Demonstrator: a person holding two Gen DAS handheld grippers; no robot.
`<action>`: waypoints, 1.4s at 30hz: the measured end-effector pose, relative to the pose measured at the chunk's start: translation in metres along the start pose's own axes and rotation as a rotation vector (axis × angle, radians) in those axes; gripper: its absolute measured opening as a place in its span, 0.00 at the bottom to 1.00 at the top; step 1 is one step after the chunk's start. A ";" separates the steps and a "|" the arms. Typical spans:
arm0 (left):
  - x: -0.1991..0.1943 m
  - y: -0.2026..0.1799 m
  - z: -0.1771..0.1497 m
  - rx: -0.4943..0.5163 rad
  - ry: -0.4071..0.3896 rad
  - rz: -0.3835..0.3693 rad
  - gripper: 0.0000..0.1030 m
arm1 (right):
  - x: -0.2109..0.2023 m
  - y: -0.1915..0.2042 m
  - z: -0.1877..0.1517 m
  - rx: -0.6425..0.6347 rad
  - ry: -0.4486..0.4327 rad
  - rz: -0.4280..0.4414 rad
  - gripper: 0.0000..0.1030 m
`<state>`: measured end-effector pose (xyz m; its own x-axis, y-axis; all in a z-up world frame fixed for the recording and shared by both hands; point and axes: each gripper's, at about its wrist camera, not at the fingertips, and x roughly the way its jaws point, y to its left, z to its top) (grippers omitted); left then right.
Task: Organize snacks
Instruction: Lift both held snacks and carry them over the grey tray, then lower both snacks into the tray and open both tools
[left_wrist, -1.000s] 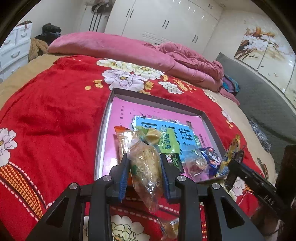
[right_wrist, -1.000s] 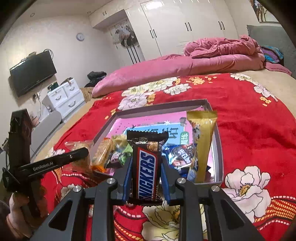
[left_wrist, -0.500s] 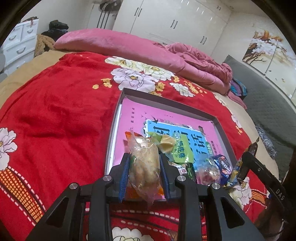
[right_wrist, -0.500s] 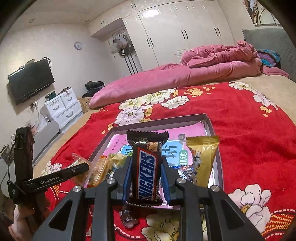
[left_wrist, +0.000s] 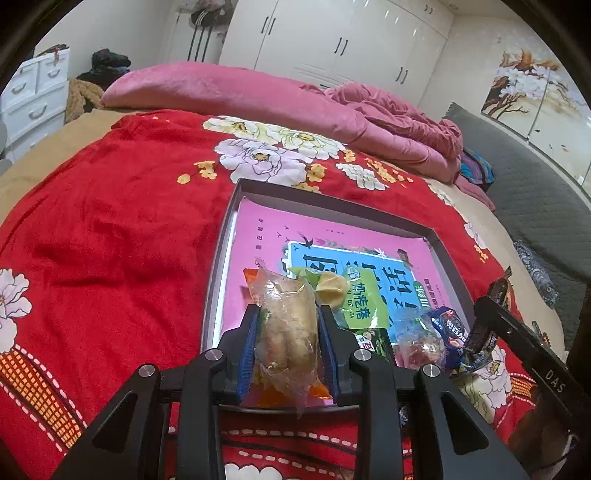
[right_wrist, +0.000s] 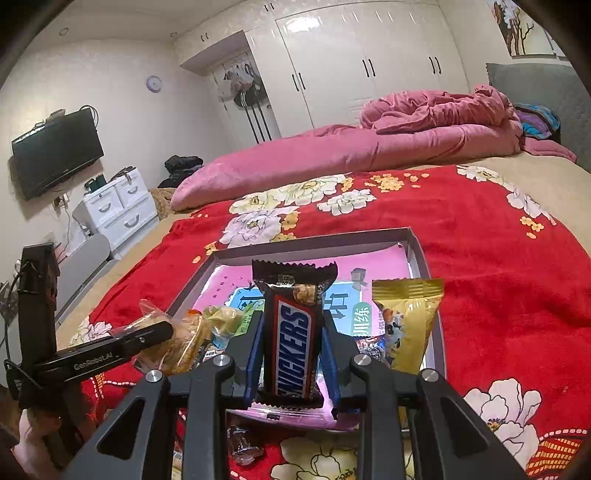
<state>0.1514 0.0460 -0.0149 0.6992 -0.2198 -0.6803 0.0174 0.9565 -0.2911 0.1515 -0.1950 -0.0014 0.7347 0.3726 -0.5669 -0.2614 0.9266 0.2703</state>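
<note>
While the left gripper (left_wrist: 286, 345) pinches a clear pastry packet (left_wrist: 286, 325) and the right gripper (right_wrist: 293, 354) clamps the Snickers bar (right_wrist: 293, 332), both over the tray (left_wrist: 218, 266) just ahead, the slick wrappers could slip and miss its near rim.

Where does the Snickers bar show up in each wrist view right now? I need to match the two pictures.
Left wrist view: the Snickers bar barely shows, only its dark end at the far right edge, above the right gripper's finger.
Right wrist view: bottom centre, upright, clamped in the right gripper.
Shared landmark: the grey tray with the pink book on the red blanket.
</note>
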 end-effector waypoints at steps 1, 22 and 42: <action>0.000 0.000 0.000 0.000 0.000 0.000 0.31 | 0.001 0.000 0.000 0.001 0.005 -0.001 0.28; 0.010 0.003 0.000 -0.025 0.027 -0.002 0.32 | 0.030 -0.009 -0.016 0.036 0.122 -0.041 0.29; 0.013 0.013 0.001 -0.067 0.031 0.028 0.35 | 0.015 -0.003 -0.016 0.009 0.083 -0.058 0.48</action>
<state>0.1613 0.0559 -0.0265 0.6763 -0.1997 -0.7090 -0.0505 0.9477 -0.3151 0.1531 -0.1911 -0.0227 0.6944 0.3212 -0.6440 -0.2134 0.9465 0.2421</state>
